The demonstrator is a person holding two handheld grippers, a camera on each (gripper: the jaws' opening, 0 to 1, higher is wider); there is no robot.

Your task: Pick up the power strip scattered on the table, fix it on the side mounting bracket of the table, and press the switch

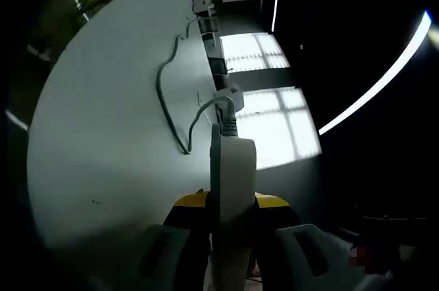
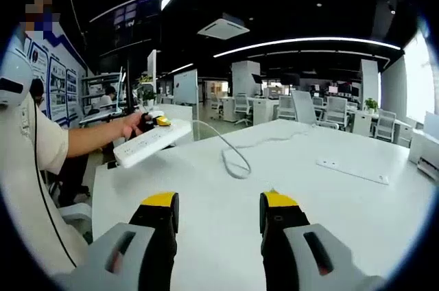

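Note:
A white power strip stands end-on between the yellow-tipped jaws of my left gripper, which is shut on it. Its grey cable trails away in loops over the white table. In the right gripper view the same power strip hangs in the air over the table's left edge, held by the left gripper in a person's hand. The cable runs from it across the table. My right gripper hovers open over the near part of the table, holding nothing.
A flat white plate lies on the table at the right. The person sits at the left edge. Office desks and chairs stand behind. Bright windows lie beyond the table edge in the left gripper view.

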